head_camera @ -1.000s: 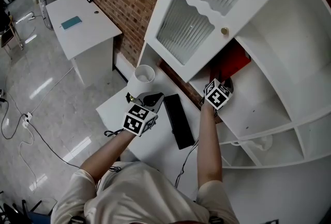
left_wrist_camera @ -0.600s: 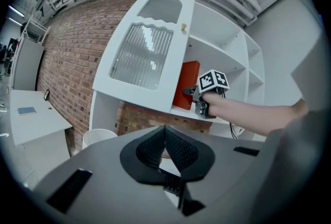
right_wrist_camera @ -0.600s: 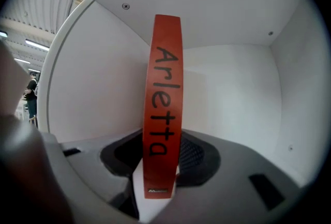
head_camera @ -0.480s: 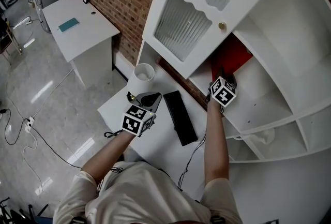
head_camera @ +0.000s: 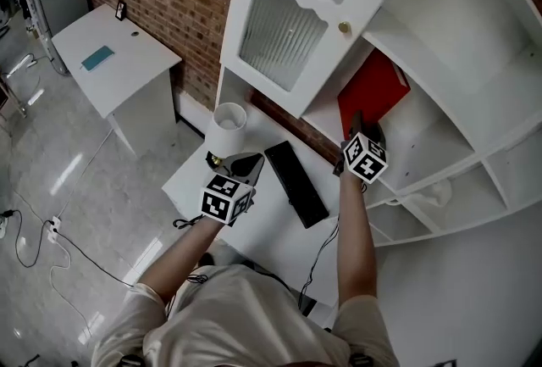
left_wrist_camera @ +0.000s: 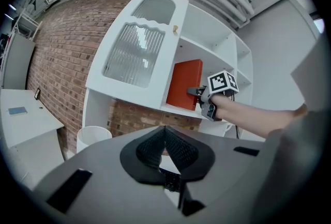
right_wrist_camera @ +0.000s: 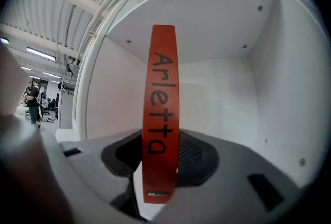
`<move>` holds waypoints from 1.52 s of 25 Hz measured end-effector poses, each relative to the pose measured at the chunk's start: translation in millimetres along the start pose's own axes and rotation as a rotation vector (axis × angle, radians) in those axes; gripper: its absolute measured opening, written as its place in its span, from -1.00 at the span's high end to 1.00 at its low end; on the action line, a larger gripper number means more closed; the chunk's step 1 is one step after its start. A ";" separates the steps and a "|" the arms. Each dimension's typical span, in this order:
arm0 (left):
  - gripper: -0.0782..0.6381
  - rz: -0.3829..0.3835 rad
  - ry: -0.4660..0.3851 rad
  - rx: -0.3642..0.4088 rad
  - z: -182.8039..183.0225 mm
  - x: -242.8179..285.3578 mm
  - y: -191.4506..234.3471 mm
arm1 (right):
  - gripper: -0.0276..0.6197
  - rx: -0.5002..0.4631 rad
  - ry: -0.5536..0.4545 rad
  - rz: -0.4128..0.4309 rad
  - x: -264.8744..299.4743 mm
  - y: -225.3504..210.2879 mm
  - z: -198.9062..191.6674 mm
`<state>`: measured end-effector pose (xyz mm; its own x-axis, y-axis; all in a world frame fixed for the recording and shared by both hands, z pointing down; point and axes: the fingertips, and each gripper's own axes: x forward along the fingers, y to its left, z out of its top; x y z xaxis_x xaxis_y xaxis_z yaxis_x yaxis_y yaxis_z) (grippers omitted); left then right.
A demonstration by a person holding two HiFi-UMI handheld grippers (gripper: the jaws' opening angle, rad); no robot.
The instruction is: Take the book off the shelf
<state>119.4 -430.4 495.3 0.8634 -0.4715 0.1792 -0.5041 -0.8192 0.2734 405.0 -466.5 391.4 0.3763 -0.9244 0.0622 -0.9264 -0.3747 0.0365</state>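
Right jaws: we have just been closing the right gripper (right_wrist_camera: pixel 164 158) on the red book (right_wrist_camera: pixel 161 109), whose upright spine now sits pinched between the pads.
Meaning: we judge the grasp made, so drawing it off the shelf (head_camera: pixel 440 145) is next.
Left jaws: the left gripper (left_wrist_camera: pixel 165 148) is pressed together and empty.
Versus a second ago: more red cover shows ahead of our right jaws.

A red book (head_camera: pixel 373 91) stands on end in an open compartment of the white shelf unit (head_camera: pixel 428 141). Below, a long black slab (head_camera: pixel 296 184) lies on a white table (head_camera: pixel 273 230).
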 end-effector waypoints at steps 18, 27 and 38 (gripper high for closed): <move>0.80 -0.153 0.040 -0.004 -11.6 21.6 -19.6 | 0.43 0.032 -0.069 -0.052 -149.1 -26.3 -13.5; 0.80 -0.253 0.080 0.016 -31.9 46.0 -67.5 | 0.43 0.030 -0.087 -0.108 -225.1 -58.2 -23.7; 0.80 -0.218 0.057 0.113 -26.1 39.5 -107.1 | 0.43 0.042 -0.091 -0.105 -290.3 -107.0 -42.7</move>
<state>207.0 -352.8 497.8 0.9474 -0.2633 0.1818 -0.2984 -0.9322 0.2047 395.3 -155.0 412.1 0.4703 -0.8820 -0.0307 -0.8824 -0.4704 -0.0043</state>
